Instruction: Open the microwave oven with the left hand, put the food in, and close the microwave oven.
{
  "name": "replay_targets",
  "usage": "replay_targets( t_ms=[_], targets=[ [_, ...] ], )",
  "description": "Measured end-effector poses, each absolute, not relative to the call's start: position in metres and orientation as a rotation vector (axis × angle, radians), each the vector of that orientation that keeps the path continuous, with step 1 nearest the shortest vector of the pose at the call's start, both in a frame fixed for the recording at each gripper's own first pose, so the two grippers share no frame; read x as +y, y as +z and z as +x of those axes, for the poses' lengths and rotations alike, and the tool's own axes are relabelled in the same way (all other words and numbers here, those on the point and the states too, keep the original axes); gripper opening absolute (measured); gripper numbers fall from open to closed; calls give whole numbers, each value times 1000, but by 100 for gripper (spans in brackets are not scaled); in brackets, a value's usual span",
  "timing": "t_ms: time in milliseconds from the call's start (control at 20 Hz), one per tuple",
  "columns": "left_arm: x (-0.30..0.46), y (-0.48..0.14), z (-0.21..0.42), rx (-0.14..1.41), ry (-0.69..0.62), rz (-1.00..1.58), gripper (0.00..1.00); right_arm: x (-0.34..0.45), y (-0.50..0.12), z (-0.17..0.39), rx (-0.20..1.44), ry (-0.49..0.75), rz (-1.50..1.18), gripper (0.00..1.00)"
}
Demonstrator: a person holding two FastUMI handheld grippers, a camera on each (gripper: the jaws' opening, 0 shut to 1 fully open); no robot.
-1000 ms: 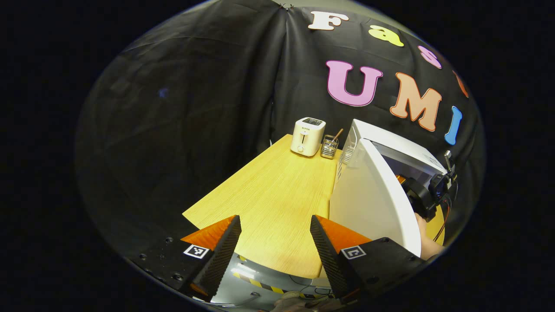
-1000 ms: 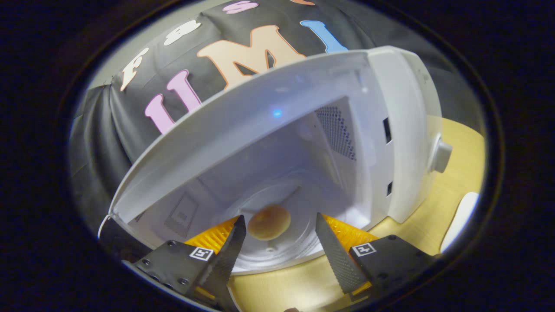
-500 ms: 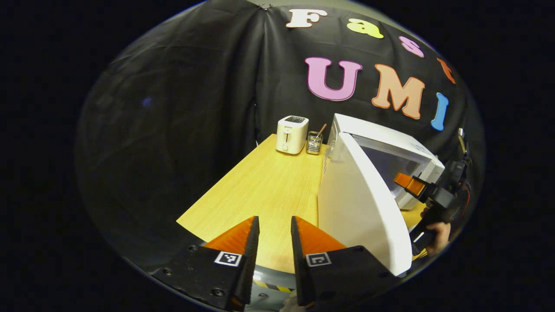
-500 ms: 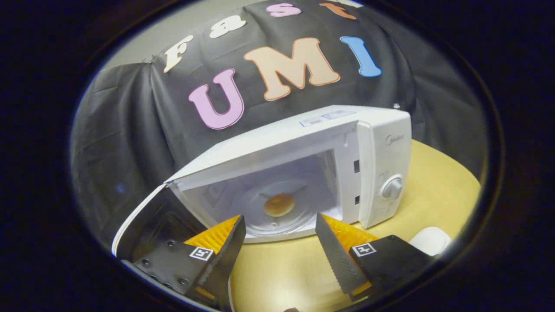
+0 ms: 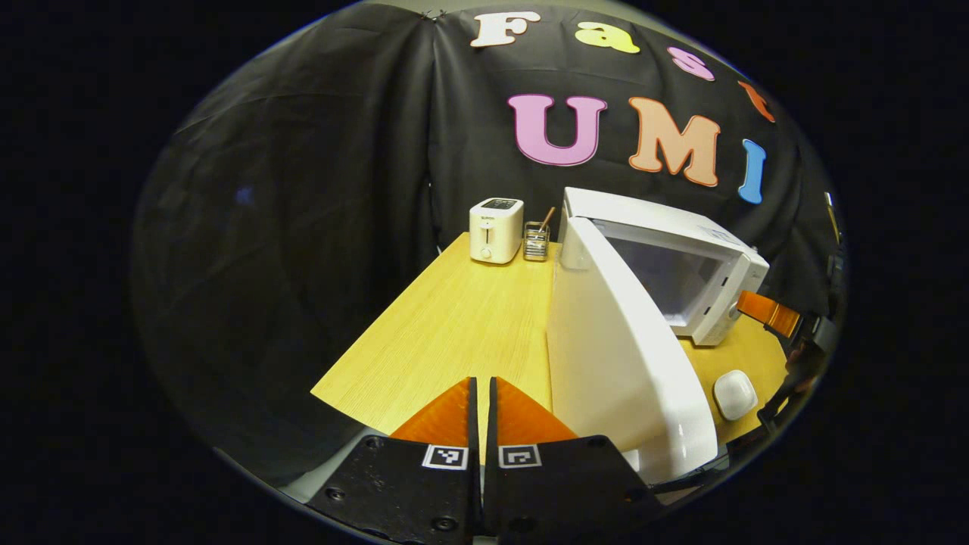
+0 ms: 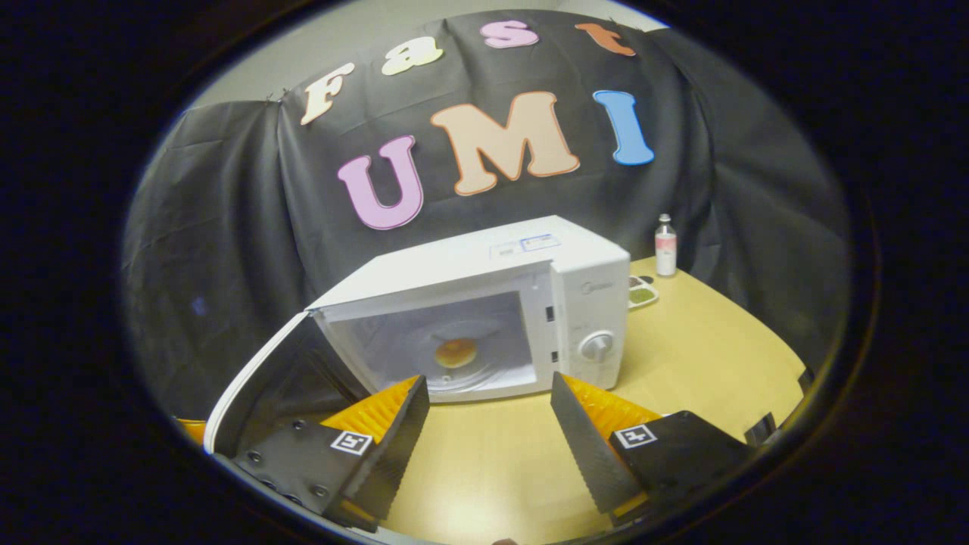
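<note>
We see the food [image 6: 456, 353] — a round golden bun — lying on the turntable inside the microwave oven [image 6: 522, 303], about 12 o'clock from the right gripper [image 6: 488, 424] in the right gripper view. Its door [image 5: 613, 356] stands swung wide open, hinged at the cavity's left edge, its long outer face running from 12 toward 5 o'clock in the left gripper view. That door lies just beside the left gripper [image 5: 480, 420], at about 2 o'clock from its tips, so we judge the left the nearer one for pushing it shut. The left gripper's fingers are pressed together, holding nothing; the right gripper's fingers are spread wide and empty, well apart from the cavity. A toaster [image 5: 496, 230] stands far back on the table [image 5: 454, 333].
</note>
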State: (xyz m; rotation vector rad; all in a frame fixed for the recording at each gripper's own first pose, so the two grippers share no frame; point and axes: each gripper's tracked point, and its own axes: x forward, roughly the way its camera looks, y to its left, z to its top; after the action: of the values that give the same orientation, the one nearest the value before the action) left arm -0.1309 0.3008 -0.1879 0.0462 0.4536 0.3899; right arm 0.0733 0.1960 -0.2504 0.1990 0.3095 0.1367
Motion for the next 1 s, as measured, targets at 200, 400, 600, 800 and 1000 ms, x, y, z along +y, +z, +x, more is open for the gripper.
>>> replay_targets(
  t_ms=[200, 400, 600, 800, 1000],
  targets=[
    [279, -192, -129, 463, 328, 45, 1, 154, -226, 65, 261, 76, 217, 99],
    [264, -199, -129, 488, 293, 60, 1, 119, -205, 60, 236, 28, 229, 99],
    [252, -198, -128, 487, 279, 55, 0, 99, -190, 60, 203, 5, 241, 91],
    [230, -199, -119, 479, 248, 7, 1, 88, -189, 58, 216, 1, 241, 91],
    [200, -202, -102, 484, 194, -27, 1, 74, -182, 54, 217, -8, 226, 91]
  ],
)
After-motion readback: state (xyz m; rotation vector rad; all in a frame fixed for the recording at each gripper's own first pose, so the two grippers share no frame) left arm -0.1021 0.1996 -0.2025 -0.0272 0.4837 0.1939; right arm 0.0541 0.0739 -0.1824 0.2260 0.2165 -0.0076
